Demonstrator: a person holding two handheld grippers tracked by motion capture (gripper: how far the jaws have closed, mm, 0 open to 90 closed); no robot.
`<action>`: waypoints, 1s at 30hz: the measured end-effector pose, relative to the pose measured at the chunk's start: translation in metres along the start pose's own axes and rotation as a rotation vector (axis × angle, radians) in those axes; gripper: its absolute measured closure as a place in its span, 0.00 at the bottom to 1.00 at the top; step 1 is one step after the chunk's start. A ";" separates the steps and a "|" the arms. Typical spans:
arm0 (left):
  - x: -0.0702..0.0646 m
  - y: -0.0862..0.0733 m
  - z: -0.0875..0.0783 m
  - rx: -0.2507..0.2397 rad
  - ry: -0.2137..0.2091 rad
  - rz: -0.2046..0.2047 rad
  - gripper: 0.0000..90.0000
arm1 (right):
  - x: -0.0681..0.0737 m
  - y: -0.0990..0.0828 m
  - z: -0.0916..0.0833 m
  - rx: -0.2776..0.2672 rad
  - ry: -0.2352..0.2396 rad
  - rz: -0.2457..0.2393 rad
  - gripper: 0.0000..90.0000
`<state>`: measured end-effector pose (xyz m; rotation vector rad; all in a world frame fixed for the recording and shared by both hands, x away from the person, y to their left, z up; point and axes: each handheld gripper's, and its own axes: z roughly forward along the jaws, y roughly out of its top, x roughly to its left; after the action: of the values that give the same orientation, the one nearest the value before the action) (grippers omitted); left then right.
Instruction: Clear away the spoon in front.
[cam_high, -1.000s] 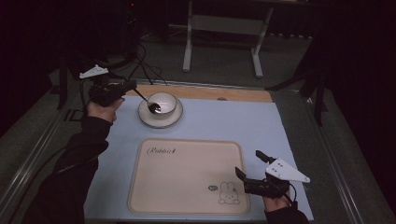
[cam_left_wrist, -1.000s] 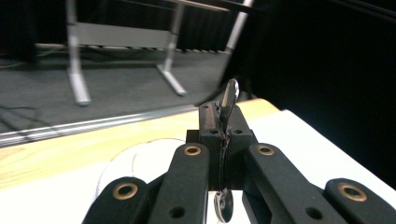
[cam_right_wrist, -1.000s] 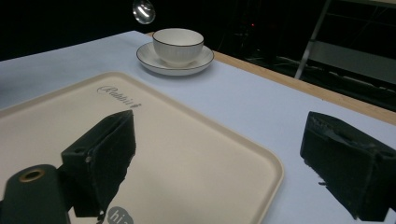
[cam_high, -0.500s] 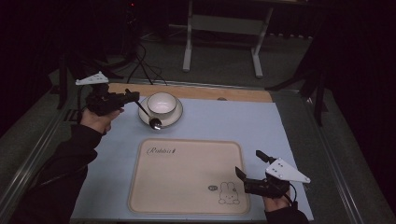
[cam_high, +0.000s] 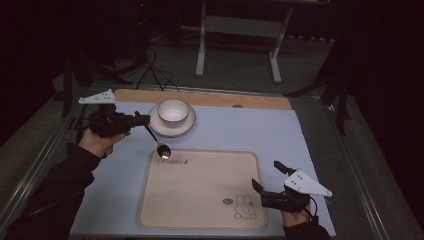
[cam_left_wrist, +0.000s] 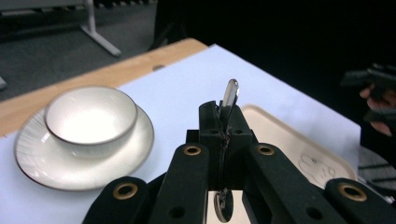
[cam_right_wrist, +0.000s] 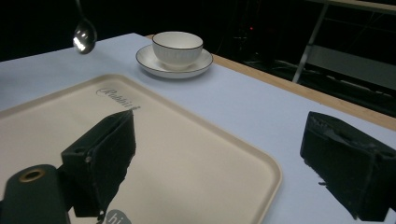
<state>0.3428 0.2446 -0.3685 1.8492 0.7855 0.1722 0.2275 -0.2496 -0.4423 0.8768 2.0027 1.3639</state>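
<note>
Left gripper: jaws clamped flat on the handle of a metal spoon, held off the table at the left side, just beside the saucer. Spoon, long axis: slants from the jaws down and toward the person, bowl end lowest, hanging over the blue mat just short of the tray's far left corner, by the printed word there; in the left gripper view the handle tip stands up out of the closed jaws and the bowl shows below them. Tray: cream, rounded corners, rabbit drawing at the near right; it lies down and to the right of the spoon bowl, so the nearest landing place, by my judgement, is a short way along the spoon's own slant. Bowl: white, empty so far as can be seen, seated on a saucer at the far edge of the mat, to the right of the left gripper. Right gripper: jaws apart, holding nothing, resting low at the tray's near right corner, well apart from the spoon. The left hand is much the nearer.
</note>
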 end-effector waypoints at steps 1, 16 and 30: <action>-0.002 -0.001 0.001 0.009 -0.007 0.002 0.99 | 0.000 0.000 0.000 -0.002 0.000 0.000 0.11; -0.029 -0.029 0.025 0.168 -0.150 0.038 0.99 | 0.001 0.001 0.002 -0.015 0.003 -0.022 0.11; -0.039 -0.044 0.047 0.310 -0.275 0.042 0.99 | 0.001 0.001 0.003 -0.006 0.004 -0.024 0.11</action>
<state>0.3158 0.1947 -0.4171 2.1252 0.6056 -0.1851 0.2288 -0.2467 -0.4426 0.8451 2.0045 1.3593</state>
